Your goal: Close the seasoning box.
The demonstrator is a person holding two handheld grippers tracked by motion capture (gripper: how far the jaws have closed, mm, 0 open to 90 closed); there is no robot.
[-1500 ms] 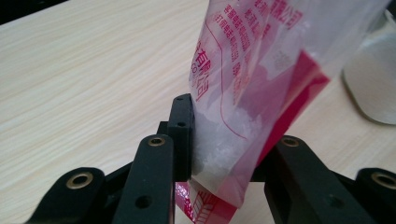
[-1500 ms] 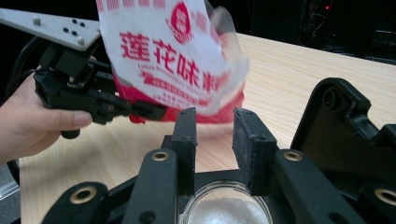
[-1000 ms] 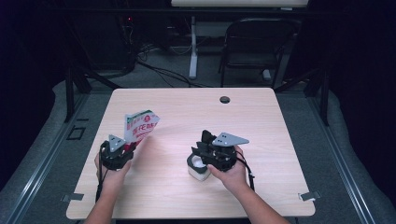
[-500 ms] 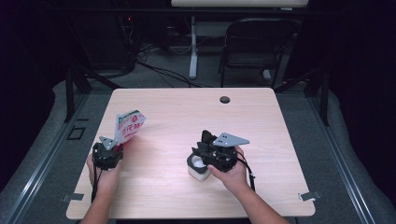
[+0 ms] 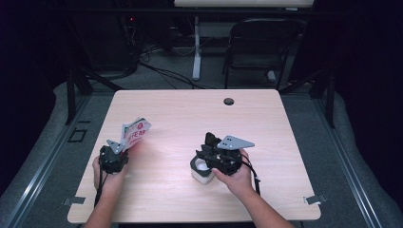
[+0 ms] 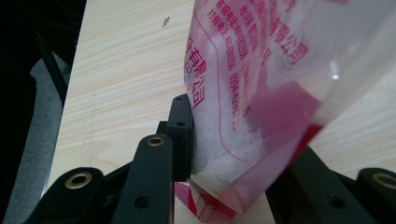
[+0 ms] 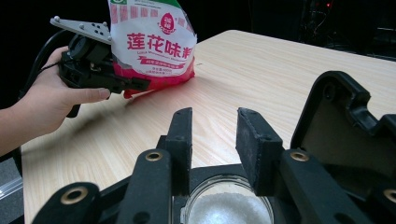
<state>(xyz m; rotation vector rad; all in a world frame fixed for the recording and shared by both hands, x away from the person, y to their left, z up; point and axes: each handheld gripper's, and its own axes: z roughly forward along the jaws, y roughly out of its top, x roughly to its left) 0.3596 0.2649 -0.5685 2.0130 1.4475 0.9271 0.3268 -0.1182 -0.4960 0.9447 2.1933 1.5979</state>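
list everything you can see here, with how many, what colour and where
bag: one, clear plastic with red and white print, holding white powder, near the table's left side, clamped in the left gripper
jar: one, white with white grains inside, front centre, under the right gripper
table: one, light wood
grommet: one, black, far edge of table
chair: one, black, behind the table
left gripper: black, shut on the bag
right gripper: black, jaws apart above the jar

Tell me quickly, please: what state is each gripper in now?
Left gripper: closed on the red and white bag.
Right gripper: open, holding nothing, jaws above the white container.
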